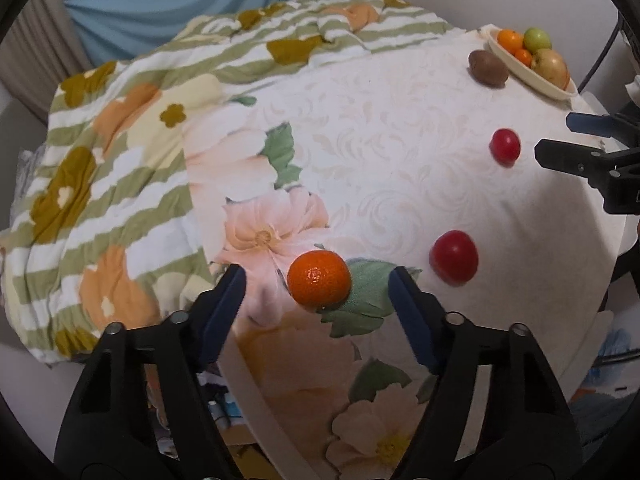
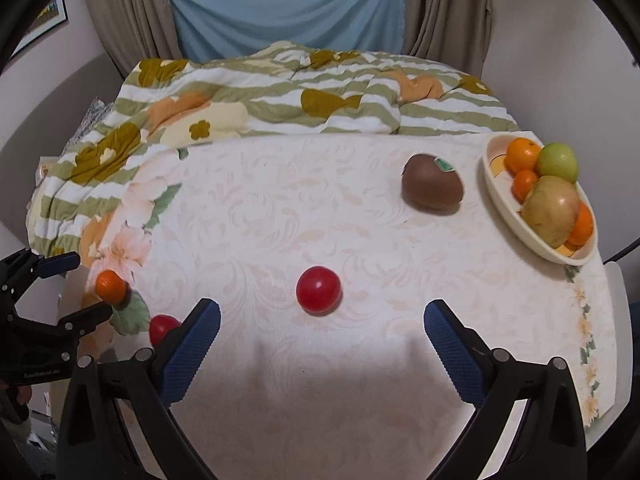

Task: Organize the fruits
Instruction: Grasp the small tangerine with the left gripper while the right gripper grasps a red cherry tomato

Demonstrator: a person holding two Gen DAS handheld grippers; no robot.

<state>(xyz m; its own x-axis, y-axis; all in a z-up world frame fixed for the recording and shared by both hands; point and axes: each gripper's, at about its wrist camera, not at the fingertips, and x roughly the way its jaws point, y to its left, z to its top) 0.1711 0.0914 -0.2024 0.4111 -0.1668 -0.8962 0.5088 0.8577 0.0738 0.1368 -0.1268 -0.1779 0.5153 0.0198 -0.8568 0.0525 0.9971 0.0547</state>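
A mandarin (image 1: pixel 319 278) lies on the flowered tablecloth between the fingertips of my left gripper (image 1: pixel 318 285), whose blue pads stand apart from it on both sides. My right gripper (image 2: pixel 322 309) is open just short of a small red fruit (image 2: pixel 319 290), with nothing touching its pads. A second red fruit (image 1: pixel 454 262) lies between the two grippers. A brown kiwi (image 2: pixel 432 188) rests beside a cream bowl (image 2: pixel 532 236) that holds oranges, a green apple and a yellowish fruit.
A green-striped flowered quilt (image 2: pixel 248 92) is bunched along the table's far side. The table's left edge (image 1: pixel 240 364) drops away right under my left gripper. Curtains and a blue cloth (image 2: pixel 288 12) hang behind.
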